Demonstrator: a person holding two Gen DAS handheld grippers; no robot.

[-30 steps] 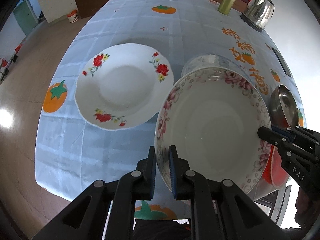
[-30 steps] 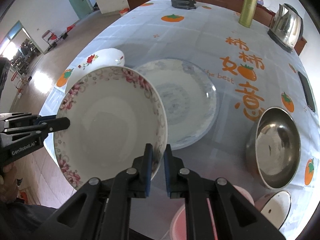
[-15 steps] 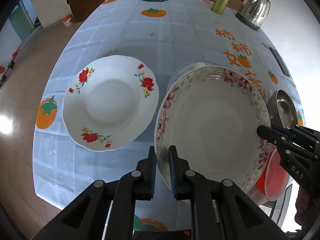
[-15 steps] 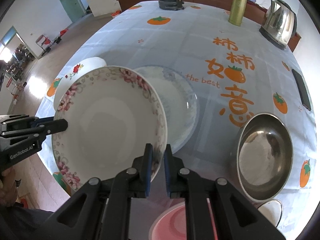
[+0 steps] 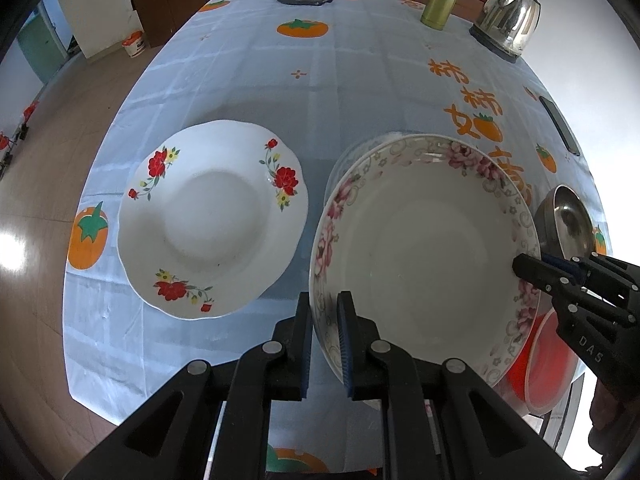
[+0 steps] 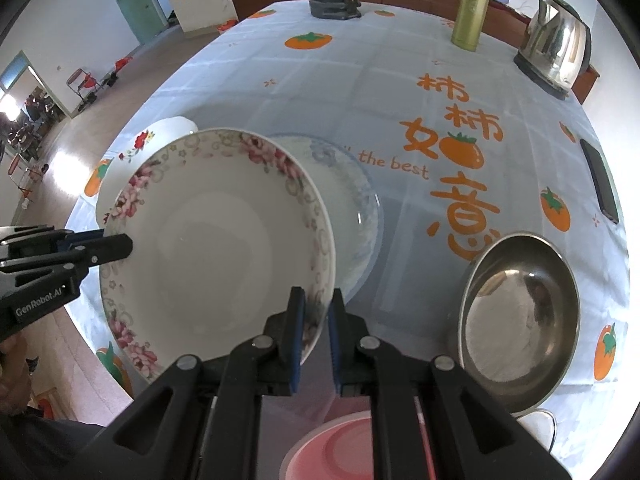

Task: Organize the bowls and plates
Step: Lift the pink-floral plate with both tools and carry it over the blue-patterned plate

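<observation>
Gripped from both sides: pink-flowered bowl (image 5: 424,264) held above the tablecloth (image 5: 248,72), its near rim pinched narrowly in the left gripper (image 5: 324,312), its opposite rim caught by the right gripper (image 5: 520,266).

From the left wrist, saw the whole red-flowered plate (image 5: 212,216) lying flat on the cloth just left of the bowl; only slivers of the steel bowl (image 5: 568,216) and an orange bowl (image 5: 548,368) past the right edge.

From the right wrist, saw that plate (image 6: 160,136) mostly hidden behind the bowl (image 6: 216,240), but a blue-patterned plate (image 6: 352,208) showing beneath and beside it, the steel bowl (image 6: 520,320) in full, a pink dish (image 6: 332,448) at the bottom. Right gripper (image 6: 316,312) closed narrowly on the rim; left gripper (image 6: 120,246) clamped at the far side.
</observation>
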